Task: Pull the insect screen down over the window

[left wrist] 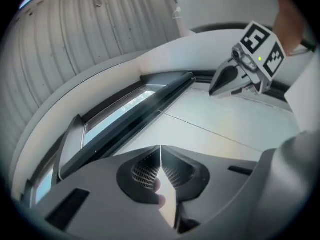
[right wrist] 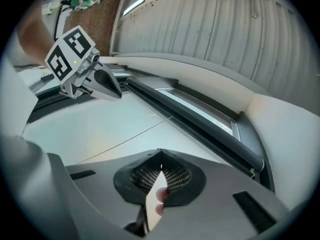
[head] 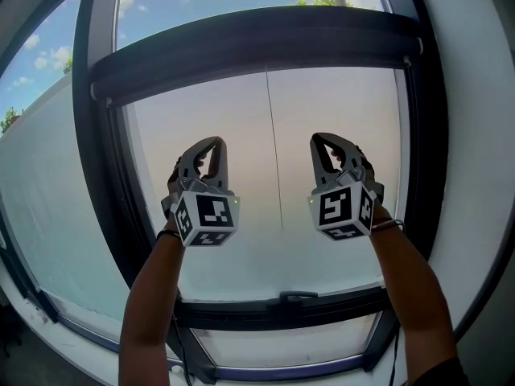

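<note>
A dark horizontal bar (head: 257, 45) spans the top of the window, with blue sky above it and a pale surface (head: 338, 119) below it. A thin cord (head: 274, 151) hangs down the middle of that surface. My left gripper (head: 216, 141) and right gripper (head: 319, 137) are raised side by side in front of the pale surface, below the bar, tips pointing up. Both are shut with nothing between the jaws. The left gripper view shows its shut tips (left wrist: 161, 148), the bar (left wrist: 150, 104) and the right gripper (left wrist: 212, 90). The right gripper view shows its shut tips (right wrist: 160, 151), the bar (right wrist: 200, 126) and the left gripper (right wrist: 119, 95).
A lower dark rail with a small handle (head: 298, 299) crosses the window's bottom. Dark frame posts stand at the left (head: 96, 175) and right (head: 422, 151). A white wall (head: 475, 135) lies at the right, another pane (head: 48, 215) at the left. A ribbed ceiling (left wrist: 75, 29) is overhead.
</note>
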Motion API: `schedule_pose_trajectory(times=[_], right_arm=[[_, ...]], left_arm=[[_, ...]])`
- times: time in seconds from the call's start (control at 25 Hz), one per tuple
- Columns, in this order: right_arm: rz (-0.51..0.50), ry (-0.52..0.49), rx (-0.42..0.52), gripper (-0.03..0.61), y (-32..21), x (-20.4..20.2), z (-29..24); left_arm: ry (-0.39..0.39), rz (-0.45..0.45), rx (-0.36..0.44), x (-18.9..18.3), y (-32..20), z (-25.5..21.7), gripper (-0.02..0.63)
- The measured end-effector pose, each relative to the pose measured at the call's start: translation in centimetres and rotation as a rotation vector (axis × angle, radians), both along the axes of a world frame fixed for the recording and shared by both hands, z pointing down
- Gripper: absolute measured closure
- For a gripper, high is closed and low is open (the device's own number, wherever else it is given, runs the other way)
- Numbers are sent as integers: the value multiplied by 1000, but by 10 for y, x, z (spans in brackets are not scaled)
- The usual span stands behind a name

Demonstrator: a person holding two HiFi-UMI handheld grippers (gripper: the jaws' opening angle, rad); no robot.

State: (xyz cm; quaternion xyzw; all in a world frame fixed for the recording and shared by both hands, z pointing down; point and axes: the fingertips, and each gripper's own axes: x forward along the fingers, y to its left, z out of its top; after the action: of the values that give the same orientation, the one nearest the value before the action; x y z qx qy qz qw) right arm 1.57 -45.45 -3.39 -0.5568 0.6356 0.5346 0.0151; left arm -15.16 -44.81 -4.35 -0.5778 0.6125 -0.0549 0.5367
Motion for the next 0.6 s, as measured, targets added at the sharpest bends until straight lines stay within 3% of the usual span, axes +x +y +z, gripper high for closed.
schedule_pose_trajectory(times=[0.2,0.44,0.6], right_arm=[[131,117,35,575,-5,4,-31],[271,271,49,572,-14,8,-50],[341,341,60,510,-18,13,-60]], left_arm=[[-141,-129,-32,4,-10,-23,609],[-247,-264,-29,4,-20,-47,533],[-304,-354,-14,6,-21,-63,502]])
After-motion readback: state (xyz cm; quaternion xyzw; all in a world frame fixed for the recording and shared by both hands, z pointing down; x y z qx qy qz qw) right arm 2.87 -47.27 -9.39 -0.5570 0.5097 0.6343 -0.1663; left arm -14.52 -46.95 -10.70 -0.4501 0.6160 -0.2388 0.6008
